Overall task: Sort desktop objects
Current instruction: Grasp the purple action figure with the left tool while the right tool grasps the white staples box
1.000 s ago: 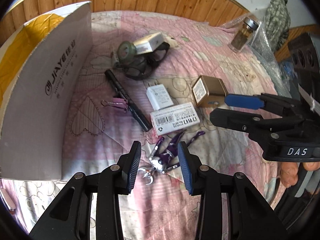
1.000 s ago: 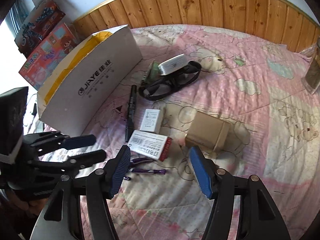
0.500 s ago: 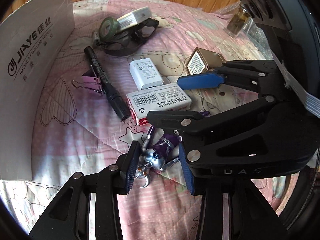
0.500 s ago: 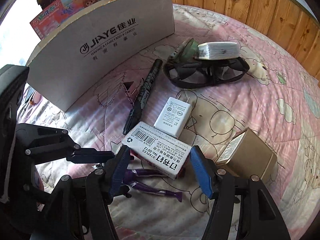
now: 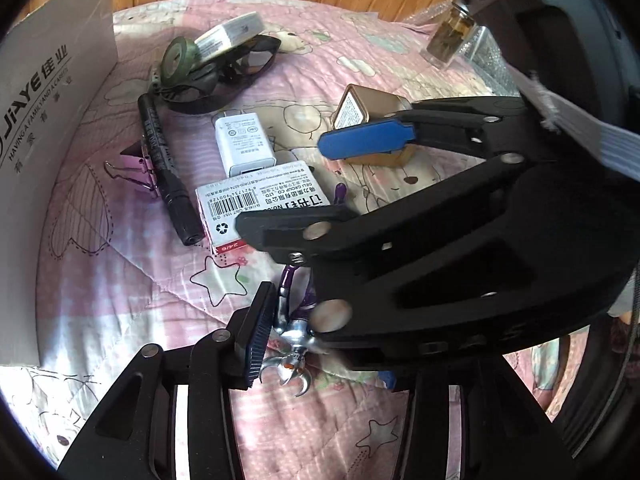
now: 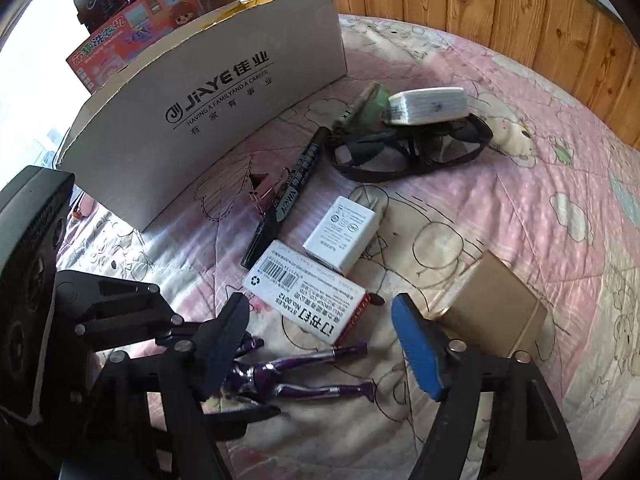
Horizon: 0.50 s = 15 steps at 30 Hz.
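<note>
While the left hand-held gripper (image 5: 298,332) points steeply down at the pink quilted bed (image 5: 132,280), its jaws are opening, and the purple-and-silver toy figure (image 5: 294,332) lies between them, close against the left pad; the right pad is hidden behind the right hand-held gripper (image 5: 304,184), so contact there cannot be told. Just beyond the figure lies the staples box (image 5: 256,200), with the white charger (image 5: 244,144) touching its far edge. To the left, the black marker (image 5: 164,168) rests against a pink binder clip (image 5: 134,168). Farther off, black glasses (image 5: 224,76) lie under a green tape roll (image 5: 178,60). A gold tin (image 5: 360,108) sits right of the charger. A white cardboard box (image 5: 52,120) stands at the left.

From the right wrist view, the right hand-held gripper (image 6: 324,344) is spread wide and opening, holding nothing; the near end of the staples box (image 6: 308,292) lies between its fingers, untouched. The toy figure (image 6: 296,376) lies near, with the left hand-held gripper (image 6: 224,368) over its left end. The gold tin (image 6: 496,308) lies at the right.
</note>
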{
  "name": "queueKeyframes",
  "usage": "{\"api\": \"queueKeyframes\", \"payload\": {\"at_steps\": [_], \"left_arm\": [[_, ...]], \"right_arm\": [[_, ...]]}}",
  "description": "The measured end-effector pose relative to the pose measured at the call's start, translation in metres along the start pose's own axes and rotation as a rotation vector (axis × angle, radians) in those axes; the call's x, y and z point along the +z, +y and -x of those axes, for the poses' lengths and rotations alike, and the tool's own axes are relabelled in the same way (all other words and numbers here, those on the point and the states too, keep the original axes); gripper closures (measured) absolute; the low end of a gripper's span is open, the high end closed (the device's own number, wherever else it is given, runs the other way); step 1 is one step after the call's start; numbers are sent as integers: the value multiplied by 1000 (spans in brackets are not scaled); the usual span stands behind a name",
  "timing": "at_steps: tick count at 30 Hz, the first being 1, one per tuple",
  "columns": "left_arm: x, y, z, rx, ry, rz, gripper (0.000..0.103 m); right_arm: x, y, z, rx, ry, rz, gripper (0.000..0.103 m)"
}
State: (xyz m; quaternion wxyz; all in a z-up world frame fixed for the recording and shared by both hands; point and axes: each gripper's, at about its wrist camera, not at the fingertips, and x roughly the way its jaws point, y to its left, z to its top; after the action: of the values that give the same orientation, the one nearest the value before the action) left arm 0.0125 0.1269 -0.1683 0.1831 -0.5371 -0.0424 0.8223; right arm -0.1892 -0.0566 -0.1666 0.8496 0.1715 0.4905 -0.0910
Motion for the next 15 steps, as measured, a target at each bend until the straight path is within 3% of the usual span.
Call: {"api": "queueKeyframes", "payload": {"at_steps": [3,5,7,15], "left_arm": [[-3,0,1,-8,-13,-10,56],[-2,2,1,-20,-16,2,56],[-2,4,2,-26,-16,14,56],[-1,-6,5,5,-29,-3,56]], "right_arm": [[5,15,-15,-35,-12,73,27],[6,18,-23,-5,26,95,41],[5,17,-22,-28,43,102,56],[-13,-18,5,-45,125,-26,60]]}}
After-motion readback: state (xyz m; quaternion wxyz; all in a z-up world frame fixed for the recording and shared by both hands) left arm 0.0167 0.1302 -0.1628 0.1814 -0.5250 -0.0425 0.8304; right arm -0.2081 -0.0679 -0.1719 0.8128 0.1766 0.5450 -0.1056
